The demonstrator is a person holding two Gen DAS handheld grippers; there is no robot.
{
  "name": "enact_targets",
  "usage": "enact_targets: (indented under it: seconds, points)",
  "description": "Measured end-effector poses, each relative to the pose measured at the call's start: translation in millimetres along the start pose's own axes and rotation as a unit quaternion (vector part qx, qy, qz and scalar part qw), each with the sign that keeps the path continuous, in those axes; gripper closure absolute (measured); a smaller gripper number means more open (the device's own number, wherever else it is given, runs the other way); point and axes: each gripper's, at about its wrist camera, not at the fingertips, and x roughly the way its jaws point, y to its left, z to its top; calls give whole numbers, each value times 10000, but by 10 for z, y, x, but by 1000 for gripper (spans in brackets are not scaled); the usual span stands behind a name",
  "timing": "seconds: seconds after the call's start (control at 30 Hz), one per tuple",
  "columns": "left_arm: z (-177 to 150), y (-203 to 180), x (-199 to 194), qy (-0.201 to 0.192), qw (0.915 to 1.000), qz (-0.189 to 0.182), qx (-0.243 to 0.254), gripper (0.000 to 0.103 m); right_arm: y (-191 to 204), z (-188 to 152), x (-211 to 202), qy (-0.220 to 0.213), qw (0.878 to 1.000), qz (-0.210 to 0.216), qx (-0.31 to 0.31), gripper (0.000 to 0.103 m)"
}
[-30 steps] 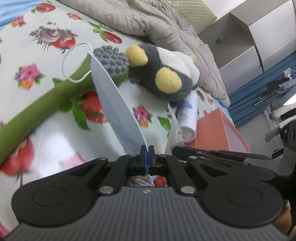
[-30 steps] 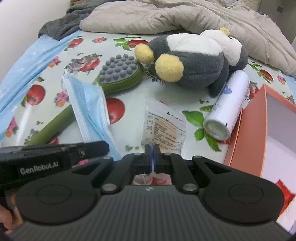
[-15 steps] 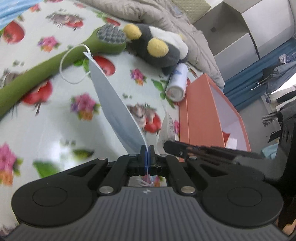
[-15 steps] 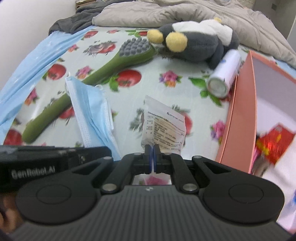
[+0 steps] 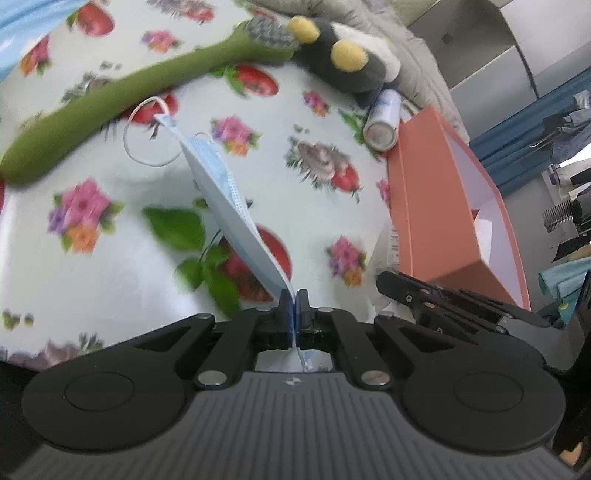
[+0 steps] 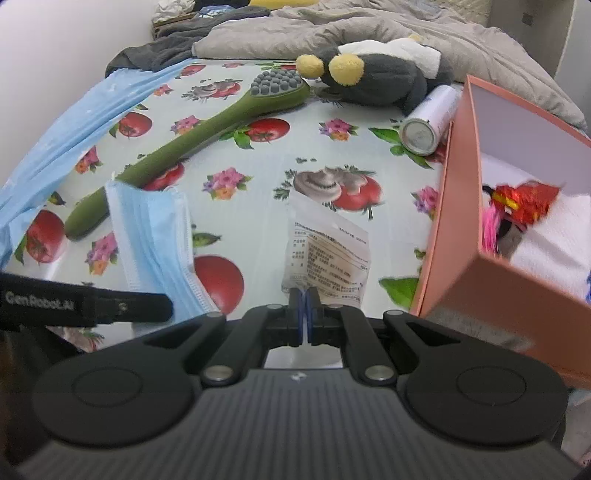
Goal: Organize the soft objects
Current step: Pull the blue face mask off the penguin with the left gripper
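Observation:
My left gripper (image 5: 294, 295) is shut on the edge of a blue face mask (image 5: 225, 206), held above the flowered sheet; the mask also shows in the right wrist view (image 6: 155, 236). My right gripper (image 6: 303, 295) is shut on a clear printed plastic packet (image 6: 327, 254), just left of the orange box (image 6: 458, 229). The box holds white cloth and a red item (image 6: 524, 199). A grey penguin plush (image 6: 380, 81) lies at the far side of the bed.
A long green massage brush (image 6: 207, 136) lies across the sheet. A white spray can (image 6: 428, 118) rests by the box's far corner. A beige quilt (image 6: 369, 33) is piled at the back. Blue cloth (image 6: 74, 122) runs along the left edge.
Both grippers have pulled back from the plush and moved toward the orange box, carrying the mask and the packet. The box's inside now shows in the right wrist view.

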Motion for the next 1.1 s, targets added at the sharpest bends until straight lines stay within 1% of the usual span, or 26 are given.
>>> enact_targets:
  seconds: [0.1,0.27,0.47,0.53,0.57,0.6,0.63,0.67,0.7,0.77,0.83,0.9,0.97,1.03,1.1]
  points:
    - [-41,102,-30,116,9998,6,-170,101,-9,-100,23,15,9998,79,178,97]
    - [-64,230,-47,139,9991,200,-347,101,-40,-144,78,51,9991,185,387,95]
    - [-36,246,-10,61,9986,436,-308,101,-130,-135,131,104,9976,366,585,94]
    - [-28,267,13,45,9979,543,-351,101,-161,-142,144,144,9964,481,676,86]
    - [-23,281,25,38,9975,602,-380,97,-177,-144,148,169,9958,535,720,72]
    - [-16,296,31,25,9970,659,-400,86,-192,-147,140,161,9951,609,759,58]
    - [-9,312,32,10,9966,714,-420,77,-206,-151,119,119,9944,684,794,53]
    - [-4,326,23,-12,9960,776,-441,61,-215,-153,96,75,9940,726,816,49]
    - [2,339,7,-61,9952,858,-457,53,-220,-151,80,47,9938,744,825,49]
    - [12,348,-35,-206,9940,985,-424,52,-238,-145,41,-43,9933,797,840,49]
    - [23,323,-97,-375,9927,1098,-320,46,-262,-143,-2,-171,9935,742,843,49]
    - [31,267,-159,-578,9918,1131,-169,35,-295,-147,-16,-285,9941,644,826,49]
    - [29,198,-199,-763,9905,1148,-17,31,-341,-161,6,-337,9944,550,832,49]
    - [21,108,-198,-925,9887,1162,200,30,-382,-189,63,-286,9950,472,836,49]
    - [12,38,-128,-903,9877,1210,403,30,-407,-216,126,-204,9952,471,832,49]
